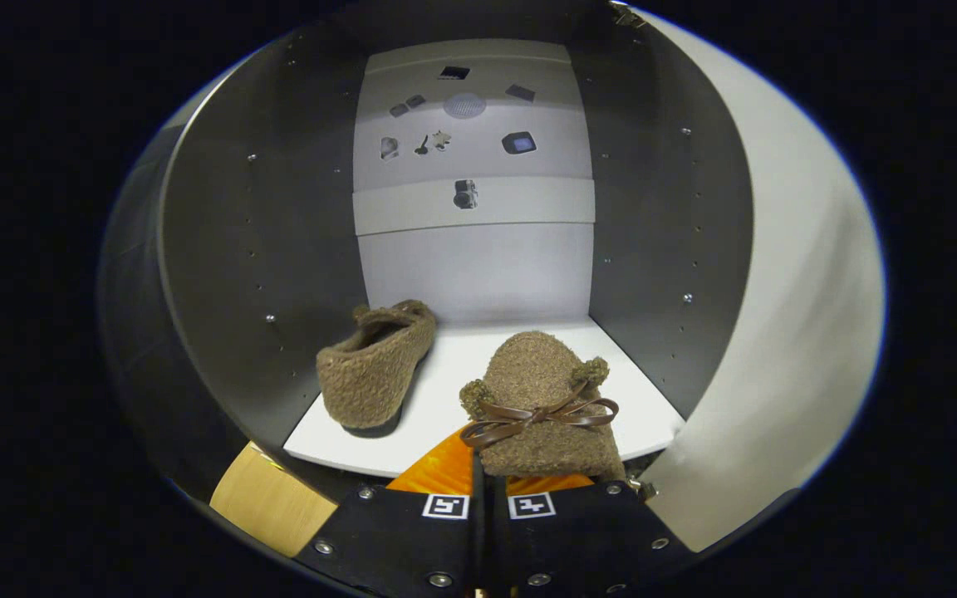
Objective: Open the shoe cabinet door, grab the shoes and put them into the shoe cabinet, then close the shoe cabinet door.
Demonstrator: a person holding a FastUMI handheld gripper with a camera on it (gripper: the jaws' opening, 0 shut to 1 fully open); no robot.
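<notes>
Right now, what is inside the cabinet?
One shoe lies on the cabinet shelf. A second shoe, held in the shut fingers, hangs over the front edge, covering the shelf beneath.

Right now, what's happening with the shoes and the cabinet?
The cabinet door stands open. One shoe already sits on the white shelf, heel toward the camera. The gripper holds the second shoe, the one with the bow, at the shelf's front edge, its fingers closed on it. The door has not yet been closed.
</notes>
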